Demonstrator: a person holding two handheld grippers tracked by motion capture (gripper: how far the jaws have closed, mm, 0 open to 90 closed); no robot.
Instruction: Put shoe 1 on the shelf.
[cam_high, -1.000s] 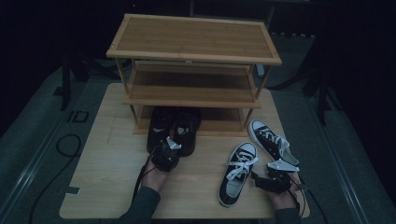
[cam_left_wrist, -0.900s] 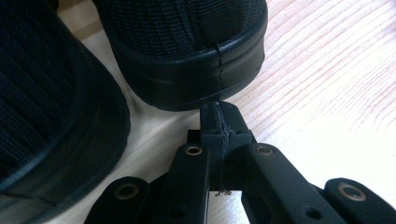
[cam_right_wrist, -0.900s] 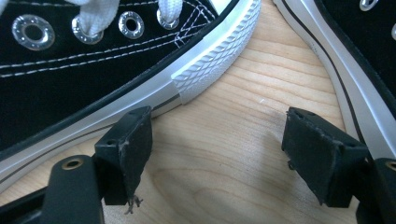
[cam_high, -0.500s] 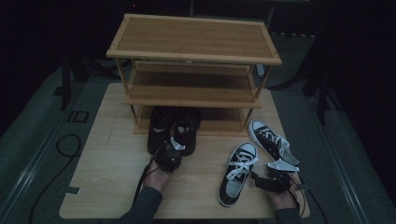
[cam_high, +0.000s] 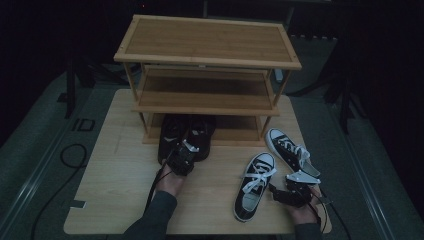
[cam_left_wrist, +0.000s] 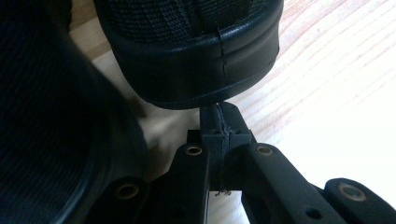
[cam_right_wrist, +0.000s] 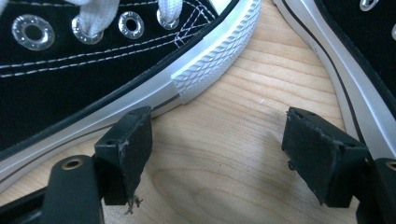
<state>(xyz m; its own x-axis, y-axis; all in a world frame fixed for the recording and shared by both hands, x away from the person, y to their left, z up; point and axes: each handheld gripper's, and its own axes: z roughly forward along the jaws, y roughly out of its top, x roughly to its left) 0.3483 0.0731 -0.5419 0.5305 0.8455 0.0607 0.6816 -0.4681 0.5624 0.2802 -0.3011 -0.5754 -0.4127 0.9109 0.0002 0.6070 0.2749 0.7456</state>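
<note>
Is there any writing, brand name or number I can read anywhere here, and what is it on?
"ID" – pale letters on the grey floor left of the table.
The black shoes by the shelf rack show a pale mark, too blurred to read.
The black-and-white sneakers show no readable brand in the high view or the right gripper view.

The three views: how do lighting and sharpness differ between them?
High view: dim, dark surroundings, the shoe rack readable. Left gripper view: the black shoe is close and soft, the table overexposed to white at right. Right gripper view: evenly lit, the sneaker sharp.
</note>
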